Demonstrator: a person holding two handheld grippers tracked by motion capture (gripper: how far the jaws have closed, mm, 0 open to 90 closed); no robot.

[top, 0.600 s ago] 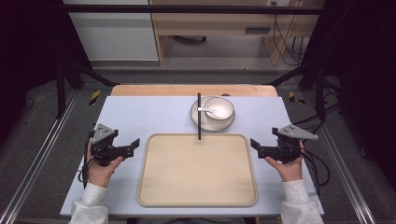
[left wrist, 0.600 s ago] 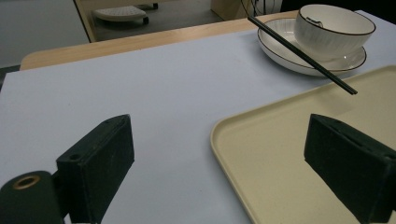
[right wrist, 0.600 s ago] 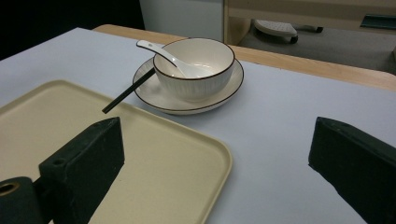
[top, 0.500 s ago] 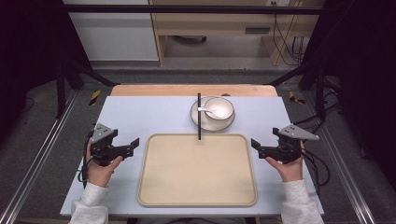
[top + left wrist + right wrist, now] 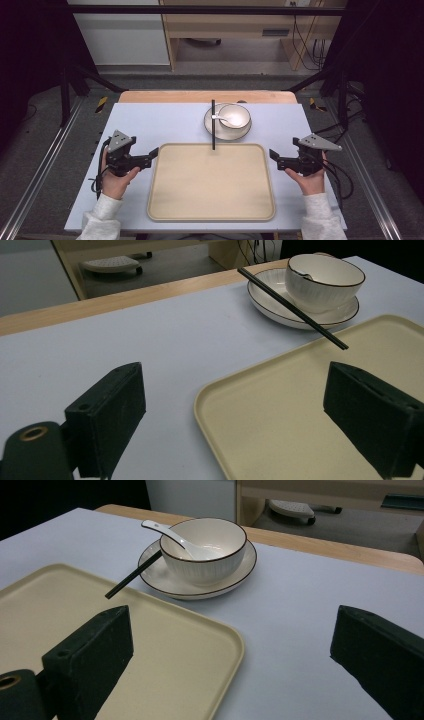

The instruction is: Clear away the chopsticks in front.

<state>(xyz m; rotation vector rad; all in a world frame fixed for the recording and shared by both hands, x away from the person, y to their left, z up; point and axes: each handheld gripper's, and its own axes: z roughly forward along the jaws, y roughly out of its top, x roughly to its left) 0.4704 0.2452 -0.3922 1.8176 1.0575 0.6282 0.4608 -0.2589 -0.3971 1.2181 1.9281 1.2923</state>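
Note:
A beige tray [image 5: 210, 215] lies in the middle of the pale blue table [image 5: 150, 117]. Behind it a white bowl [image 5: 235, 116] with a white spoon [image 5: 222, 118] in it sits on a white plate [image 5: 225, 134]. Black chopsticks [image 5: 213, 125] rest across the plate's left rim, their tips over the tray's far edge. My left gripper [image 5: 151, 156] hovers at the tray's left edge, open, nothing between its jaws [image 5: 240, 410]. My right gripper [image 5: 273, 156] sits at the tray's right edge, open and empty [image 5: 230, 645]. The bowl [image 5: 202, 547] and chopsticks [image 5: 132, 575] show ahead of it.
The table's wooden far edge [image 5: 207, 96] borders a grey floor with a cabinet [image 5: 120, 35] and a wooden shelf unit [image 5: 240, 25] behind. Metal rails [image 5: 40, 165] run along both sides of the table. Cables [image 5: 340, 175] trail from the right gripper.

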